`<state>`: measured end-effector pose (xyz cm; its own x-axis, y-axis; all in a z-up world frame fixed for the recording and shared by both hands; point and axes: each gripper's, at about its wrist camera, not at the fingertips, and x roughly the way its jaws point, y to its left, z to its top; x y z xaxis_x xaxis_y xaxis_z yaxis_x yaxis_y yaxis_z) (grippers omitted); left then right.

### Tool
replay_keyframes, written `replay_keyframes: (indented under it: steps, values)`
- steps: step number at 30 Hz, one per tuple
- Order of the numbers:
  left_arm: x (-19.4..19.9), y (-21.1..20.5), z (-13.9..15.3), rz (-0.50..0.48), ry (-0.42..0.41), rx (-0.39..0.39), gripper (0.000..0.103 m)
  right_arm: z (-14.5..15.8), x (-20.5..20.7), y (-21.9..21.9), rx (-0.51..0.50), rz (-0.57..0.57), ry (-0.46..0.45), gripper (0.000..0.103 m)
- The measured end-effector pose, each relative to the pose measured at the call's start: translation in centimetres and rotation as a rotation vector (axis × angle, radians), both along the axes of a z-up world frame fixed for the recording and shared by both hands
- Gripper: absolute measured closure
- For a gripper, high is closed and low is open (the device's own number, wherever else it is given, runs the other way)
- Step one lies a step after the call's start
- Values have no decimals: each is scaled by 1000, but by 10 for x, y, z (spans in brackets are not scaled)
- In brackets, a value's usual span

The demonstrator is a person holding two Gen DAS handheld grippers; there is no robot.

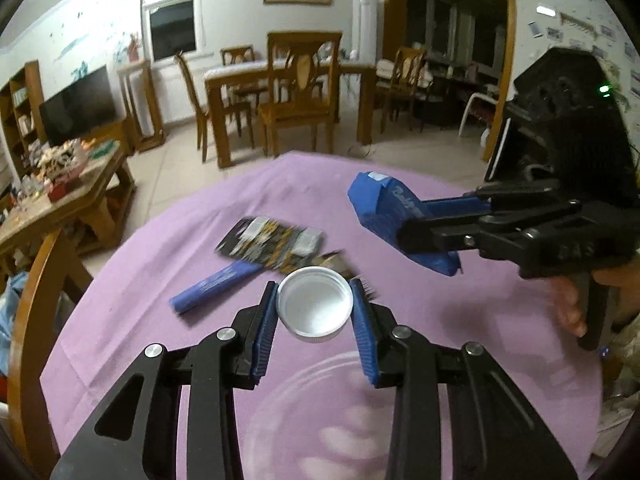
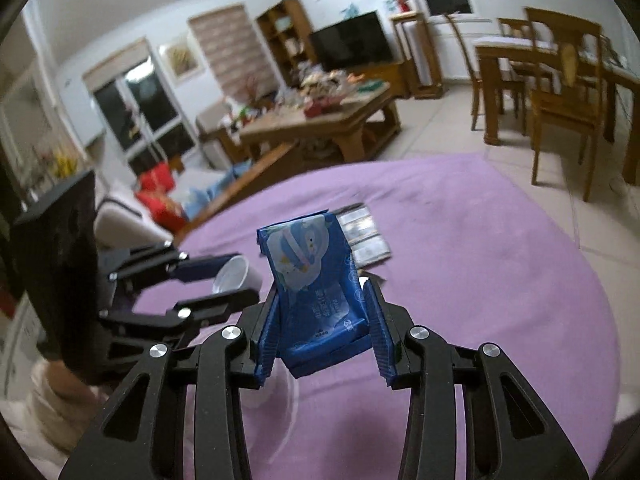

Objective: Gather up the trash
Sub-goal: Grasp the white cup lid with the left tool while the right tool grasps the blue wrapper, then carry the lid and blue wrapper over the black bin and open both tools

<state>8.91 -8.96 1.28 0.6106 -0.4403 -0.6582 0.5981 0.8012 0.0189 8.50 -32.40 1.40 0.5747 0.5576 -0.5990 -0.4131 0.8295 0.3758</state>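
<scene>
Jaws of left gripper [image 1: 315,307] pinch a white cap [image 1: 315,305], open side up, above purple cloth [image 1: 140,280]. Left wrist view: right gripper [image 1: 404,226] grips blue packet [image 1: 384,208], writing too blurred to read; dark wrapper [image 1: 270,242] & blue tube [image 1: 214,285] lie on cloth.
Right wrist view: jaws clamp blue packet [image 2: 316,280], cartoon print, small text unreadable. Left gripper [image 2: 230,280] w/ cap just beside. Behind: coffee table [image 2: 320,120], TV [image 2: 352,42], dining chairs [image 2: 568,100].

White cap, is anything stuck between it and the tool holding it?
Nothing visible. The left tool already pinches the white cap straight between its blue pads. The blue tube and the dark wrapper lie beyond it on the cloth, not in between.
</scene>
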Motion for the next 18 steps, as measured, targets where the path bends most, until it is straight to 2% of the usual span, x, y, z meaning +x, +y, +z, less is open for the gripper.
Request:
replay_keyframes:
  steps: [9,18]
  values:
    - [-34,-79,28,-124,-81,-28,68,29,-65,-105,90,-153,-51,63]
    - [-51,-175,30,-271,-90,-32,68,23,-130,-232,141,-346,-67,63]
